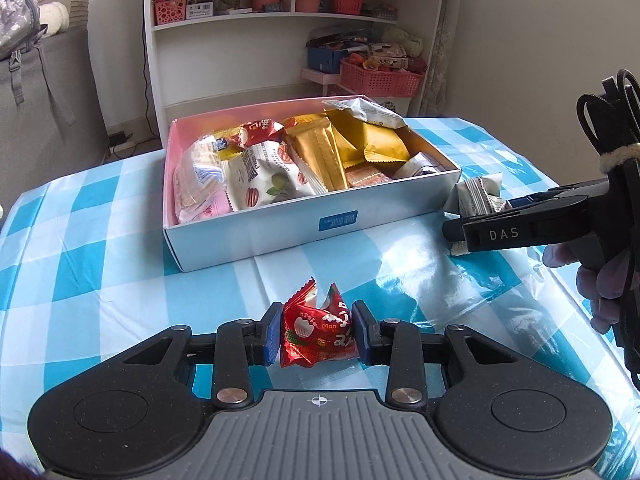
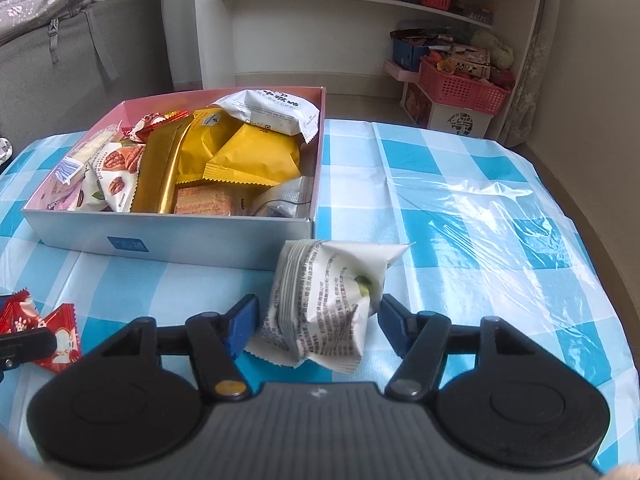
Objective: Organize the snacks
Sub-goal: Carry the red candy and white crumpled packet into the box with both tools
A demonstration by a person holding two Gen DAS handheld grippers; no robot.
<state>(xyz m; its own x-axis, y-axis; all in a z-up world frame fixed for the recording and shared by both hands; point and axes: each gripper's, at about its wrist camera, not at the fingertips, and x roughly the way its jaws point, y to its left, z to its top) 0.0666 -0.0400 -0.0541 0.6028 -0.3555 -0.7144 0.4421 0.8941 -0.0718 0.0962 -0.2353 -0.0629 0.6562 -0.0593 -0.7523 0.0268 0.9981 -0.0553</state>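
Note:
A white box [image 1: 280,236] with a pink inside stands on the checked table and holds several snack packets; it also shows in the right wrist view [image 2: 192,240]. My left gripper [image 1: 316,332] is shut on a red snack packet [image 1: 314,334], low over the table in front of the box. The red packet also shows at the left edge of the right wrist view [image 2: 60,340]. My right gripper [image 2: 314,326] has its jaws around a white snack packet [image 2: 320,300] by the box's right front corner; both pads touch it. That packet shows in the left wrist view [image 1: 478,198] too.
The table wears a blue and white checked cloth [image 2: 460,208] with a glossy plastic cover. Behind it stand a white shelf [image 1: 296,20] with pink baskets [image 1: 380,78] and a grey sofa [image 1: 40,112] at the left.

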